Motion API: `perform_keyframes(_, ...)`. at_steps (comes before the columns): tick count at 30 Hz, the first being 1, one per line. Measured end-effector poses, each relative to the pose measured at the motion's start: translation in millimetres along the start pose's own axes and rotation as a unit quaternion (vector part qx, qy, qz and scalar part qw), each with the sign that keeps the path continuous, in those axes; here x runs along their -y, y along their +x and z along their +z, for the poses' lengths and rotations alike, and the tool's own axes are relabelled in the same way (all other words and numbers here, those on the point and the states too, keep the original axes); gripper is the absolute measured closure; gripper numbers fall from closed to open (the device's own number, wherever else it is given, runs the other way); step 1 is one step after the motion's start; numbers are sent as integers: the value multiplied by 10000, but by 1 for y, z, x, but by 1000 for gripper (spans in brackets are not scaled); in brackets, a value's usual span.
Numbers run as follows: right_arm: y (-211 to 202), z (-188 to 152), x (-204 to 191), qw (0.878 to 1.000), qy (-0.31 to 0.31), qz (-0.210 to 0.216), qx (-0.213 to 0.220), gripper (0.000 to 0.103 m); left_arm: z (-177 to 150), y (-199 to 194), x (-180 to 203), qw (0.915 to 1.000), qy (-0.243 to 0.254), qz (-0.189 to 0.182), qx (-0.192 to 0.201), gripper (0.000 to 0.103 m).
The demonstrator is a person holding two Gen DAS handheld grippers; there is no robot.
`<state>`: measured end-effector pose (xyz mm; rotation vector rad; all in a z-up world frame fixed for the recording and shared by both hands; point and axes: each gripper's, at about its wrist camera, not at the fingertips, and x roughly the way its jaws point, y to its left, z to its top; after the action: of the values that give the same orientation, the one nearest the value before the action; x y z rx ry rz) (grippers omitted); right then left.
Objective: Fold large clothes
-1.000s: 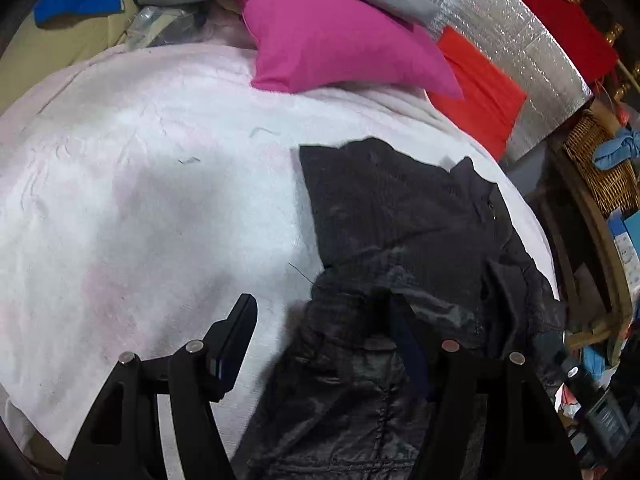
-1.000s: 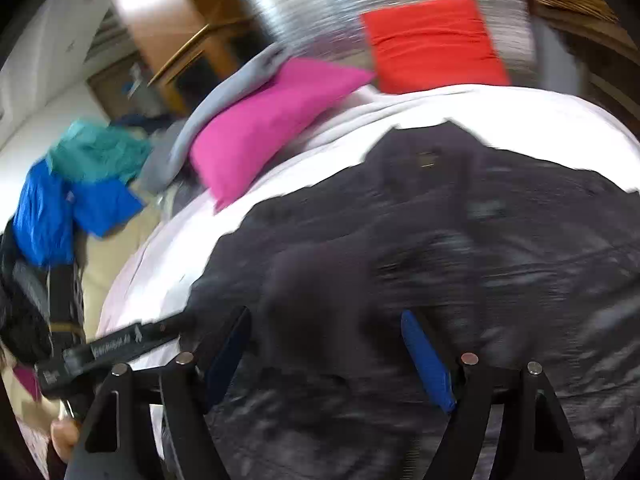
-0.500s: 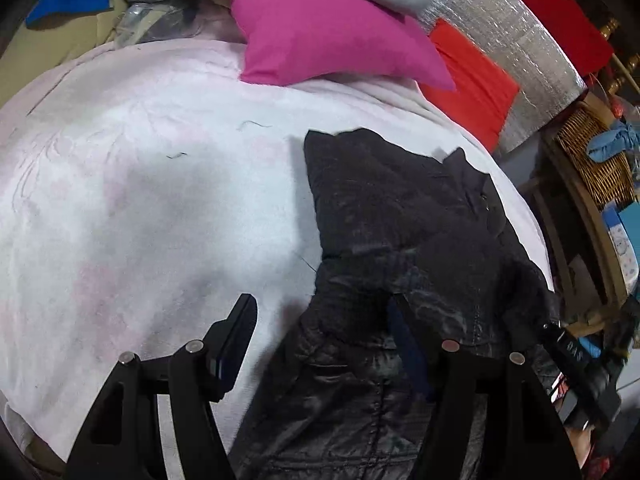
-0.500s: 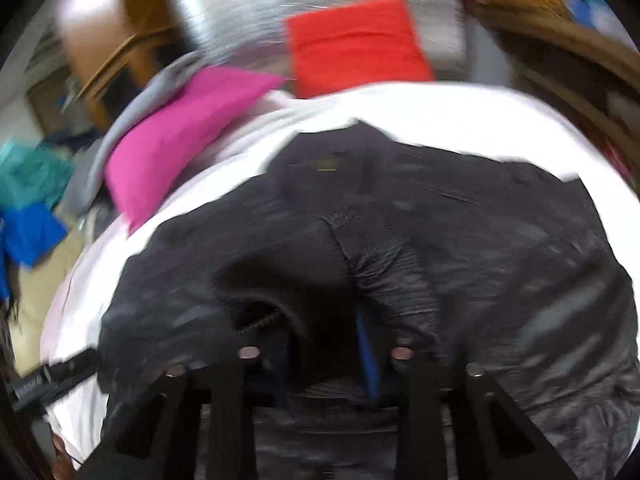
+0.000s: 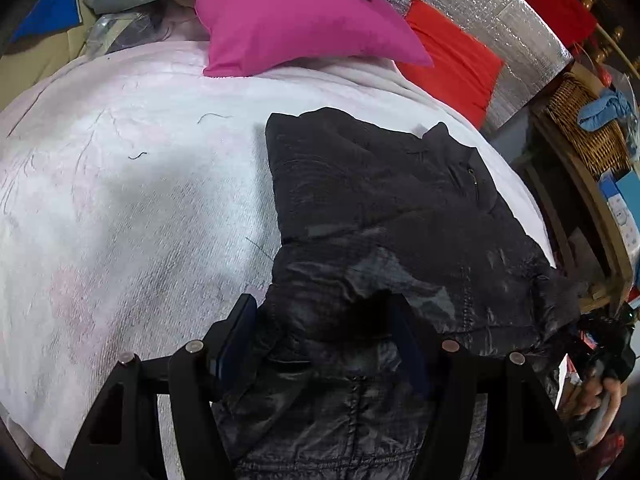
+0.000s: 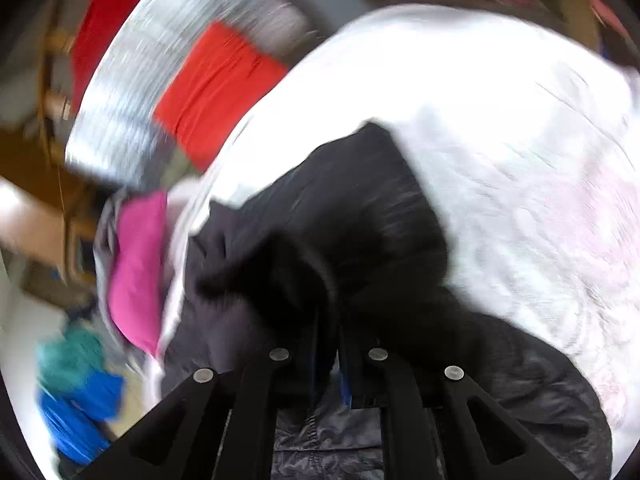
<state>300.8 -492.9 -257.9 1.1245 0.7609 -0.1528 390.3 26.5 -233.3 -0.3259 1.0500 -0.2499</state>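
Your left claw (image 5: 324,336) hangs with its jaws spread wide, just as a second ago, straddling a raised fold of the black jacket (image 5: 384,216) without pinching it. Your right claw (image 6: 328,344) has changed: a second ago its jaws stood apart over the cloth, and now they are drawn in tight on a bunch of the jacket's dark fabric, seen through heavy blur in the right wrist view. That view has also swung round, so the white blanket (image 6: 500,128) now fills its right side. The jacket lies on the bed's blanket, toward its right half in the left wrist view, with its collar at the far end. Beyond it rest the pink pillow (image 5: 296,20) and the red cushion (image 5: 452,56), leaning on a silver foil panel (image 5: 484,12).
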Motion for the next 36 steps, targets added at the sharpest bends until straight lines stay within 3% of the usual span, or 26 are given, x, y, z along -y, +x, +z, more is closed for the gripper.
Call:
perform_keyframes(1, 0, 2, 6, 9994, 186, 290, -104, 86, 0, 0, 1, 10000, 15, 20, 3, 35)
perform_keyframes(2, -1, 4, 12, 9973, 344, 608, -214, 70, 0, 1, 2, 10000, 30, 44, 7, 34)
perform_keyframes(3, -1, 4, 17, 9939, 481, 945, -300, 44, 1, 2, 3, 10000, 26, 57, 12, 34)
perform_keyframes(5, -7, 4, 21, 9896, 601, 1293, -210, 25, 1, 2, 3, 10000, -13, 64, 21, 33)
perform_keyframes(10, -7, 1, 14, 9844, 513, 1673, -158, 25, 2, 2, 3, 9999, -47, 73, 67, 33)
perform_keyframes(13, 19, -3, -2, 9928, 197, 1117, -393, 25, 2, 4, 4, 9999, -14, 112, 65, 33)
perform_keyframes(16, 33, -6, -11, 9960, -24, 844, -276, 26, 2, 6, 7, 9999, 30, 154, 59, 31)
perform_keyframes(17, 35, -7, -14, 9969, -156, 740, -208, 39, 2, 6, 9, 9998, 65, 178, 64, 31)
perform_keyframes(18, 40, -8, -20, 9981, -362, 461, -165, 79, 2, 7, 10, 9997, 86, 200, 72, 31)
perform_keyframes(19, 42, -9, -20, 9984, -427, 325, -189, 92, 2, 6, 10, 9997, 89, 209, 86, 31)
perform_keyframes(22, 31, -12, -25, 9984, -468, 260, 160, 91, 3, 0, 11, 9995, 117, 197, 238, 31)
perform_keyframes(26, -10, -13, -42, 9888, -1160, 166, 925, 92, 4, -16, 22, 9961, 450, 321, 681, 31)
perform_keyframes(27, -12, -11, -41, 9881, -1218, 108, 931, 92, 3, -15, 24, 9959, 523, 316, 666, 31)
perform_keyframes(31, 28, -3, -15, 9949, -853, -405, -359, 88, -1, 20, 23, 9963, 637, 575, -78, 31)
perform_keyframes(33, 18, 3, -5, 9978, -539, -19, -395, 86, 1, 21, 19, 9971, 542, 523, -60, 31)
perform_keyframes(34, 9, 7, -4, 9983, -518, 72, -270, 83, 3, 16, 18, 9976, 512, 460, -8, 31)
perform_keyframes(35, -7, 14, -4, 9983, -560, 127, 14, 73, 5, 12, 17, 9979, 498, 410, 38, 31)
perform_keyframes(36, -23, 20, -3, 9975, -595, 110, 370, 47, 7, 9, 14, 9982, 468, 359, 88, 31)
